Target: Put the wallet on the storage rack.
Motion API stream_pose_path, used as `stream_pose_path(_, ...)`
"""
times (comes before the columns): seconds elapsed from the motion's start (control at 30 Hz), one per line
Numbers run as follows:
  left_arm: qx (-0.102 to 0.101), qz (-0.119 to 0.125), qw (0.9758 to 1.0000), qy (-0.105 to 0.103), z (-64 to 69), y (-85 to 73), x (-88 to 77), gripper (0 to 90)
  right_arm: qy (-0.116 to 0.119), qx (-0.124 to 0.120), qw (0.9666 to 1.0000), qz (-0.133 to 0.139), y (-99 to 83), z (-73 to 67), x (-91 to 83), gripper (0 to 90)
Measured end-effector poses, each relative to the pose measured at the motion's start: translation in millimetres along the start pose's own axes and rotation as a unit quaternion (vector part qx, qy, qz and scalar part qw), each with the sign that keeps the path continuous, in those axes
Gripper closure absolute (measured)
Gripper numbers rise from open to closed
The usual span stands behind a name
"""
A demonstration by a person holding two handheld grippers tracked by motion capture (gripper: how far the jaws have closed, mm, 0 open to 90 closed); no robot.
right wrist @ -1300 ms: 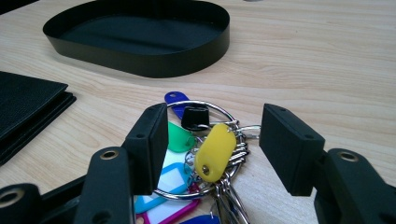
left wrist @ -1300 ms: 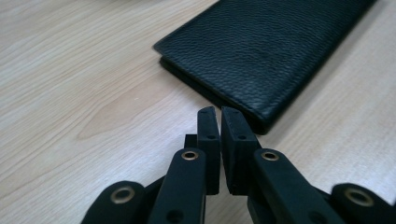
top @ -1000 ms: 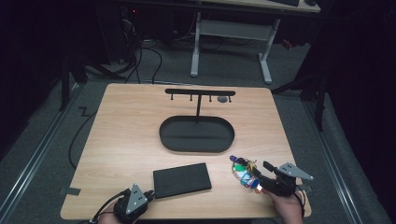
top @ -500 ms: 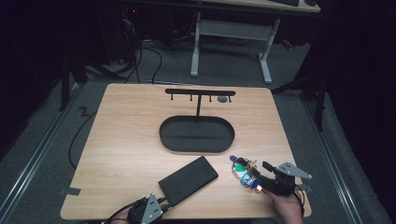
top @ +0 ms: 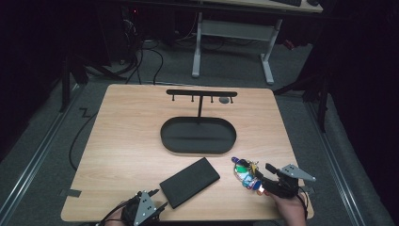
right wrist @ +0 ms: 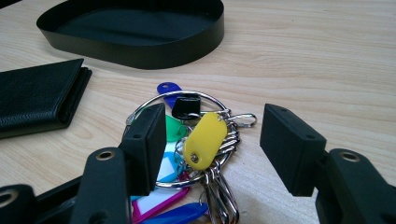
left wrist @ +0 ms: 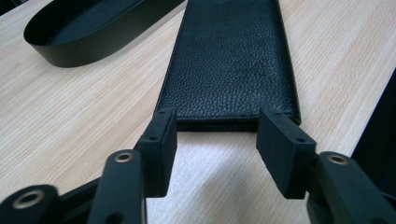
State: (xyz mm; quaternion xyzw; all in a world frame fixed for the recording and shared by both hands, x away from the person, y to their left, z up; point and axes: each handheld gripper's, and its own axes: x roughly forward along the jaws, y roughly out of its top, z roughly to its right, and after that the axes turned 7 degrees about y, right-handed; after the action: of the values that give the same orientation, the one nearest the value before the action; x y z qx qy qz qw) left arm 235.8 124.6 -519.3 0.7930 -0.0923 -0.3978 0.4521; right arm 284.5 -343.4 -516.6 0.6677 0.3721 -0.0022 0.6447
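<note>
Left tongs just opened off wallet; right tongs gape around keys.

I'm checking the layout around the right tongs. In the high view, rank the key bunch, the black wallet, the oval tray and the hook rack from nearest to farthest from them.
1. Key bunch: just ahead of the right tongs, at their tips.
2. Black wallet: to their left, near the front edge.
3. Oval tray: mid-table, farther back.
4. Hook rack: behind the tray, toward the table's far edge.
</note>
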Motion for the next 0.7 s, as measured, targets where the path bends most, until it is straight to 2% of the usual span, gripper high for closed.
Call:
stream_pose_path(0.13,-0.008,0.009,0.9999,-0.011,0.5,4.1,1.7,44.6,-0.004,0.003,1.0,-0.001,-2.3,0.5,-3.9,41.5)
stream_pose_path(0.23,-0.021,0.017,0.9993,-0.028,2.1,8.9,5.7,43.9,-0.009,0.004,1.0,-0.002,-4.6,1.7,-7.7,41.5)
stream_pose_path(0.3,-0.021,0.019,0.999,-0.034,4.5,12.2,9.6,43.2,-0.012,0.006,0.9999,-0.003,-7.0,3.3,-11.0,41.5)
stream_pose_path(0.43,-0.004,0.015,0.999,-0.043,11.4,17.6,19.4,44.0,-0.019,0.01,0.9998,-0.004,-11.3,6.3,-17.3,41.5)
stream_pose_path(0.47,0.01,0.009,0.999,-0.042,14.2,19.7,24.3,44.4,-0.024,0.015,0.9996,-0.004,-13.7,8.2,-20.8,41.5)
stream_pose_path(0.7,0.026,0.011,0.9981,-0.055,19.0,23.3,36.2,44.4,-0.04,0.032,0.9987,0.002,-18.9,11.8,-31.0,41.5)
